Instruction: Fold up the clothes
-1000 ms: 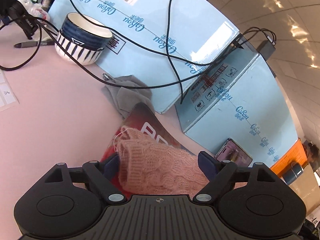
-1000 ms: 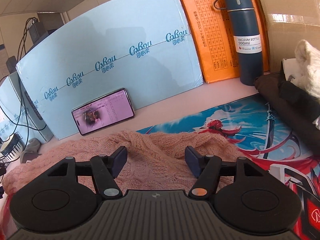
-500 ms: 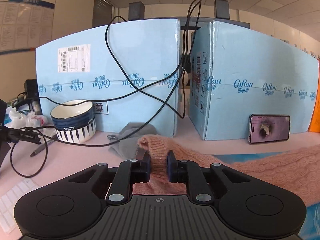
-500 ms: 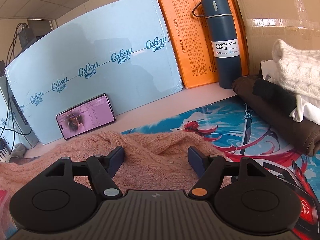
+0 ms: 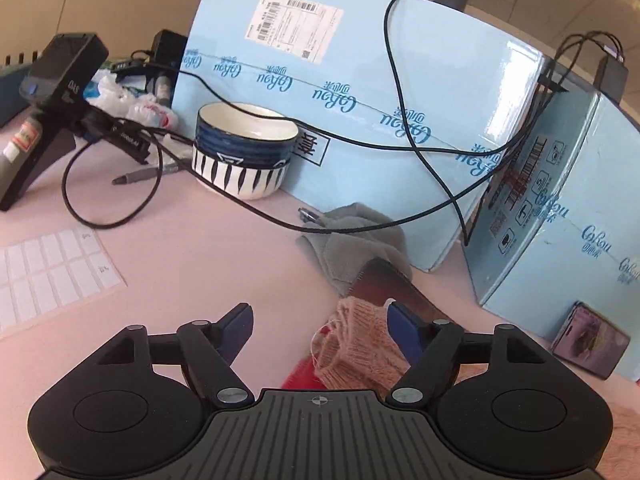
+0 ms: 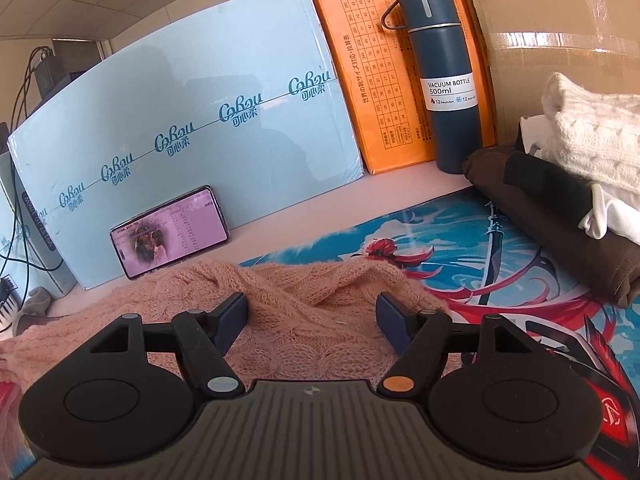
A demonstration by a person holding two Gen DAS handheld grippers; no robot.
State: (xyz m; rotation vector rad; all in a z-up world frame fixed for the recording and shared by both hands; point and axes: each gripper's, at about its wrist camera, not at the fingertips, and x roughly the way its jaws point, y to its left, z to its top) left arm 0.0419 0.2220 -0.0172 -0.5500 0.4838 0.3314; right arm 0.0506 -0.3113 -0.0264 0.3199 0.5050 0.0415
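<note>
Left gripper fingers spread wide, pink knit sleeve beside right finger, bowl behind

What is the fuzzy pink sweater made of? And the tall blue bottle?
The pink cable-knit sweater looks like soft, fuzzy yarn, maybe wool or acrylic: knit loops and stray fibres show. The tall navy vacuum bottle looks like matte-coated metal, with a bare steel band.
</note>
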